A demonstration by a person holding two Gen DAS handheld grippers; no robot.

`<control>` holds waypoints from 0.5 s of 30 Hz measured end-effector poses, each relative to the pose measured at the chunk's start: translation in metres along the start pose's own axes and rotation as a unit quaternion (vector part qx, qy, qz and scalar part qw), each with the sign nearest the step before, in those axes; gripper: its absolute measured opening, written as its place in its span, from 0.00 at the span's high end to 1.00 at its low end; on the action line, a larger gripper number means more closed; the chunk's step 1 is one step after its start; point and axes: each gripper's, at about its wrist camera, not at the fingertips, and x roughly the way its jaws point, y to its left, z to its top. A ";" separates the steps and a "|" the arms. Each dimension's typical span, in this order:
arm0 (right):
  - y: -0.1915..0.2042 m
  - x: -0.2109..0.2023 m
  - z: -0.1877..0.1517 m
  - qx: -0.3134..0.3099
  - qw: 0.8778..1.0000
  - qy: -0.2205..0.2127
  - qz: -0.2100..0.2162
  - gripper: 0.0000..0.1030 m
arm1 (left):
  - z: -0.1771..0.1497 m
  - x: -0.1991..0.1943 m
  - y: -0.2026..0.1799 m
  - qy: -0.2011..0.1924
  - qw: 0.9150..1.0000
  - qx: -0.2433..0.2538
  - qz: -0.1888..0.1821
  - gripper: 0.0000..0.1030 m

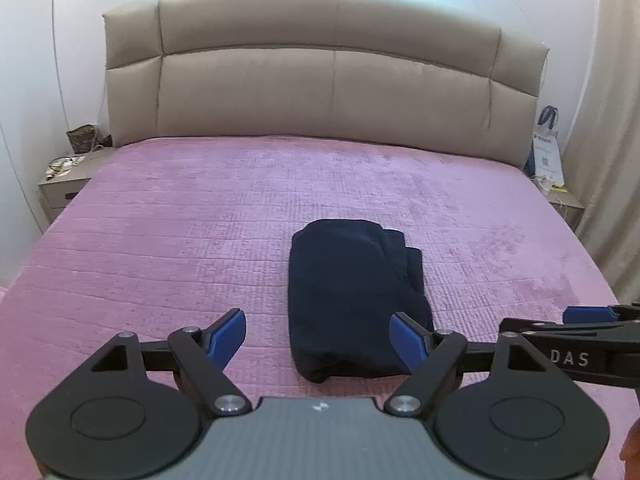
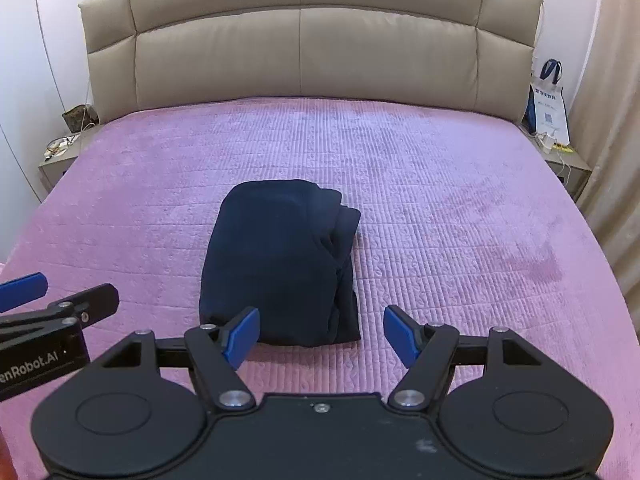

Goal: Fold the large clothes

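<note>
Folding looked essentially finished: the navy garment [image 2: 280, 264] lay as a compact bundle near the middle of the pink quilted bedspread [image 2: 460, 220]. Left gripper [image 1: 320, 336] and right gripper [image 2: 320, 336] hovered just short of it, jaws spread, empty.

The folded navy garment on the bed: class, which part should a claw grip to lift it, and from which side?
Grip the navy garment at its thick near edge, coming in low from the bed's foot. The right claw, open, already faces that edge; loose layered ends lie on the far right side.
</note>
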 end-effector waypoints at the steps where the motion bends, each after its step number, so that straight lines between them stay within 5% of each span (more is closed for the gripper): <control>1: -0.001 -0.001 -0.001 0.001 1.000 0.001 0.001 0.21 | 0.000 0.000 0.001 0.002 1.000 0.001 0.005 0.21; 15: -0.010 -0.004 -0.008 0.019 1.000 0.005 0.006 0.21 | -0.003 -0.006 0.003 0.004 1.000 -0.009 0.021 0.16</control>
